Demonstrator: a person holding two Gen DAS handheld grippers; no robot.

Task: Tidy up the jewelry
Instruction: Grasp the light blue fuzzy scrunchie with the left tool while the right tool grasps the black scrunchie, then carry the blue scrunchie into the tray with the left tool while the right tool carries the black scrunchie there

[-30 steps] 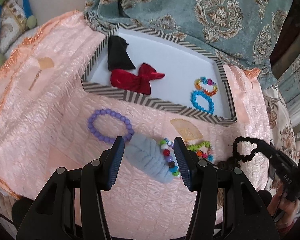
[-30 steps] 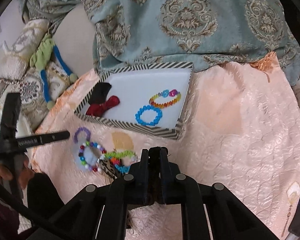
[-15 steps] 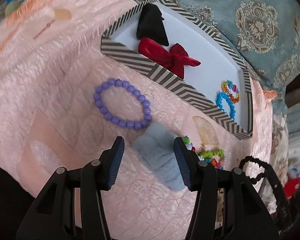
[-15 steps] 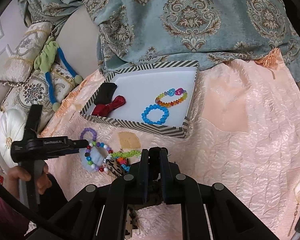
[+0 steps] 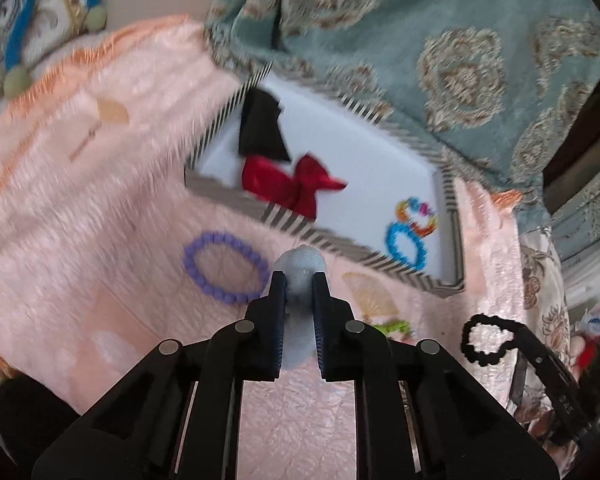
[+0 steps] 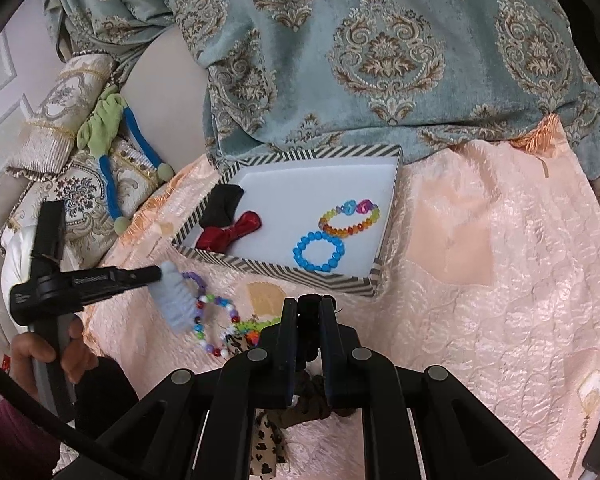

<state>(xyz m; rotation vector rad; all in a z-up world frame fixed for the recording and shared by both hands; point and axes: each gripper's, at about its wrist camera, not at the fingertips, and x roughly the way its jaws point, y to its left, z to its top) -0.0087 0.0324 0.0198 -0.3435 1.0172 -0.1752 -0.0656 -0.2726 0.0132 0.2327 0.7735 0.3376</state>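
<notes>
My left gripper (image 5: 299,278) is shut on a pale blue fuzzy hair clip (image 5: 302,266) and holds it above the pink cloth; it also shows in the right wrist view (image 6: 174,296). My right gripper (image 6: 308,304) is shut on a black scrunchie (image 6: 310,308), which shows as a black loop in the left wrist view (image 5: 484,338). The striped tray (image 6: 284,272) holds a black bow (image 6: 222,206), a red bow (image 6: 230,234), a blue bead bracelet (image 6: 318,252) and a rainbow bracelet (image 6: 350,218). A purple bead bracelet (image 5: 224,266) lies on the cloth.
A multicoloured bead bracelet (image 6: 214,326), green and mixed beads (image 6: 252,326) and a leopard-print scrunchie (image 6: 266,440) lie on the pink cloth (image 6: 480,280). A teal patterned cover (image 6: 380,48) hangs behind the tray. Cushions (image 6: 76,184) lie at the left.
My left gripper has shut on the pale blue hair clip and lifted it off the cloth. My right gripper stays shut on the black scrunchie and has moved little.
</notes>
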